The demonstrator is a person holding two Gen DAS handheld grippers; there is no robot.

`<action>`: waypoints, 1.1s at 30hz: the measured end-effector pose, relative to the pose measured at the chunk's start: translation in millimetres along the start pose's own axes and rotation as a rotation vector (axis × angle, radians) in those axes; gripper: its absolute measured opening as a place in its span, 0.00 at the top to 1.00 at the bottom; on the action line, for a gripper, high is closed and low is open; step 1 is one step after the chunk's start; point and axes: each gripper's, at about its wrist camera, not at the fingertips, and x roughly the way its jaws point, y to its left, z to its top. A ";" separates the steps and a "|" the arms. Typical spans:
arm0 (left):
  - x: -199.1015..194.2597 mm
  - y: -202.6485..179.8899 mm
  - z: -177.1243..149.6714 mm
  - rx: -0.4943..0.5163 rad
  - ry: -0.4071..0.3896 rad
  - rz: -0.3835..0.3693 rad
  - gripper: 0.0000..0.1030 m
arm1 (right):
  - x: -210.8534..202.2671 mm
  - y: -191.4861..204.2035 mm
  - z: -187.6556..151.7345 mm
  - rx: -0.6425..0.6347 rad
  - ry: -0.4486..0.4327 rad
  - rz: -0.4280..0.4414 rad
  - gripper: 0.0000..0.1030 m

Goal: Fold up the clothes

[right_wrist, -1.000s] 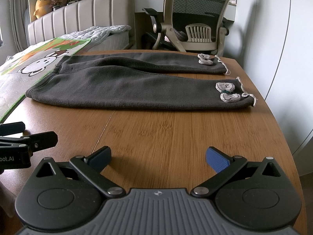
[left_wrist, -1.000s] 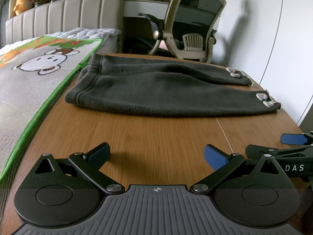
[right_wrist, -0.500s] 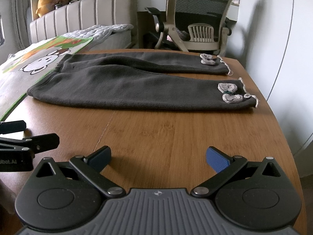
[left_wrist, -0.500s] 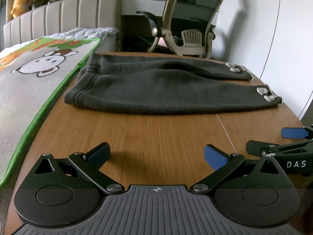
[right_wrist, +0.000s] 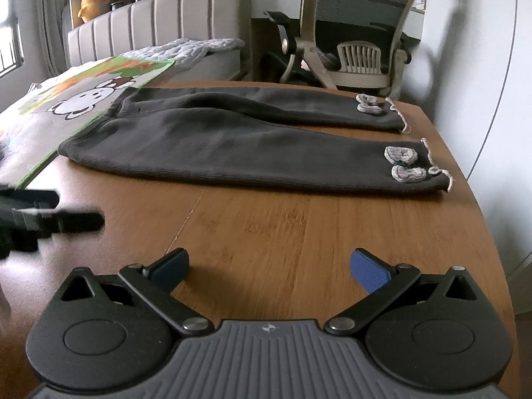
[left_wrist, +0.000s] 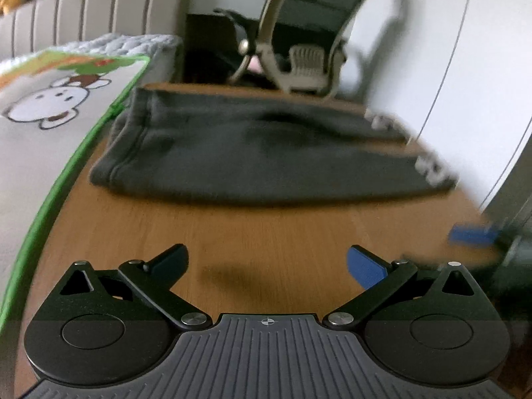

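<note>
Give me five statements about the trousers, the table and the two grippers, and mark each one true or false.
1. The dark grey trousers lie flat on the wooden table. True.
2. The right gripper is shut on a trouser leg. False: it is open, over bare wood, short of the cloth.
3. The two legs point right, with pale bows near the cuffs. True.
4. The left gripper holds the waistband. False: it is open and holds nothing.
5. An office chair stands beyond the table. True.
</note>
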 end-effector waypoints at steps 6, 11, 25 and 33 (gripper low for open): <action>18.4 1.0 34.4 0.060 -0.094 0.075 0.00 | 3.8 -2.2 4.5 -0.058 0.001 0.075 0.00; 56.4 15.8 48.2 0.029 -0.045 0.036 0.00 | 7.4 -4.5 8.9 -0.112 0.003 0.146 0.00; 77.1 35.5 37.7 -0.014 -0.059 -0.076 0.00 | 14.5 -4.8 13.1 -0.103 -0.007 0.137 0.00; 79.5 28.7 40.4 -0.007 -0.060 -0.032 0.00 | 12.8 -40.2 49.8 0.098 -0.059 0.330 0.00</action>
